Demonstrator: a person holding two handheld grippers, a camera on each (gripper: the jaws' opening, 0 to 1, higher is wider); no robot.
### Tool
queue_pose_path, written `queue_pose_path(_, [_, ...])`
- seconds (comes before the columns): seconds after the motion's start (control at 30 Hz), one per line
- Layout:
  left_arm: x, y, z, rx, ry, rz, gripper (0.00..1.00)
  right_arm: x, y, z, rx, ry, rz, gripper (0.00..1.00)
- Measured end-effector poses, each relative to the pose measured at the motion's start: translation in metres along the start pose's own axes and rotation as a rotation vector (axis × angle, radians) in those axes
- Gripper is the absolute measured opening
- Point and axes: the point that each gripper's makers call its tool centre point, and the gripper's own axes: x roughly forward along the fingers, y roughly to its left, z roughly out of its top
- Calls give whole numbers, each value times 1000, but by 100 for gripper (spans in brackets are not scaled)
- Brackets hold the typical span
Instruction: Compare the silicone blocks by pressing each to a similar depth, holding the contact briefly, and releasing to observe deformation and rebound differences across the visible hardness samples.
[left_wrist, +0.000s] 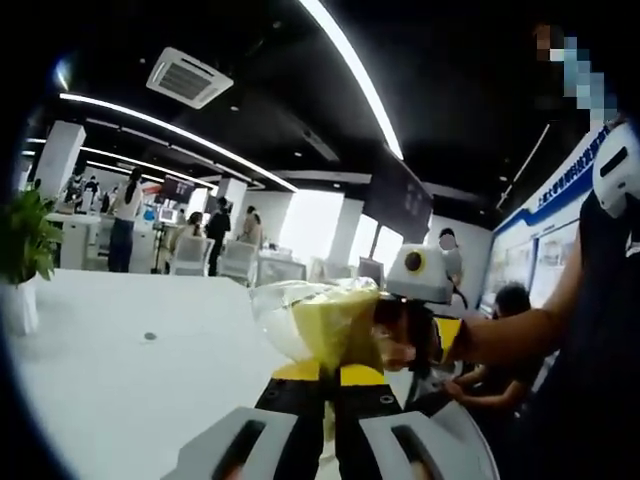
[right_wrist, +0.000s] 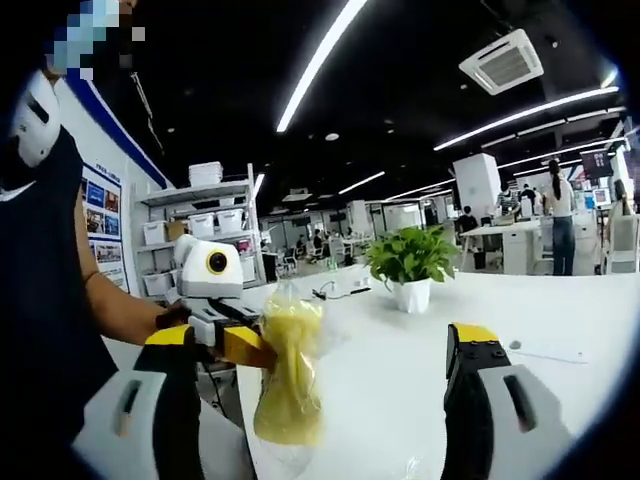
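Note:
A clear plastic bag (left_wrist: 322, 322) with yellow pieces inside sits just above my left gripper (left_wrist: 331, 374), whose yellow-tipped jaws are closed together on it. In the right gripper view the same bag (right_wrist: 289, 380) hangs from the left gripper (right_wrist: 243, 345), which comes in from the left and pinches the bag's neck. My right gripper (right_wrist: 320, 345) is open, its jaws wide apart on either side of the bag and not touching it. In the left gripper view the right gripper (left_wrist: 428, 325) shows just right of the bag.
A white table (left_wrist: 110, 380) spreads below both grippers. A potted plant (right_wrist: 410, 262) stands on it, with a cable beside it. Storage shelves (right_wrist: 205, 235) stand at the back left. The person's arm (left_wrist: 520, 330) reaches in from the right. Several people stand far off.

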Motion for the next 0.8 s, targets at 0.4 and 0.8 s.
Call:
queue_pose_path(0.4, [-2, 5, 1, -26, 7, 4, 0, -9, -2, 2, -1, 26, 0, 97])
queue_pose_path(0.8, [-9, 24, 1, -116, 48, 64, 0, -48, -23, -1, -5, 23, -94, 97])
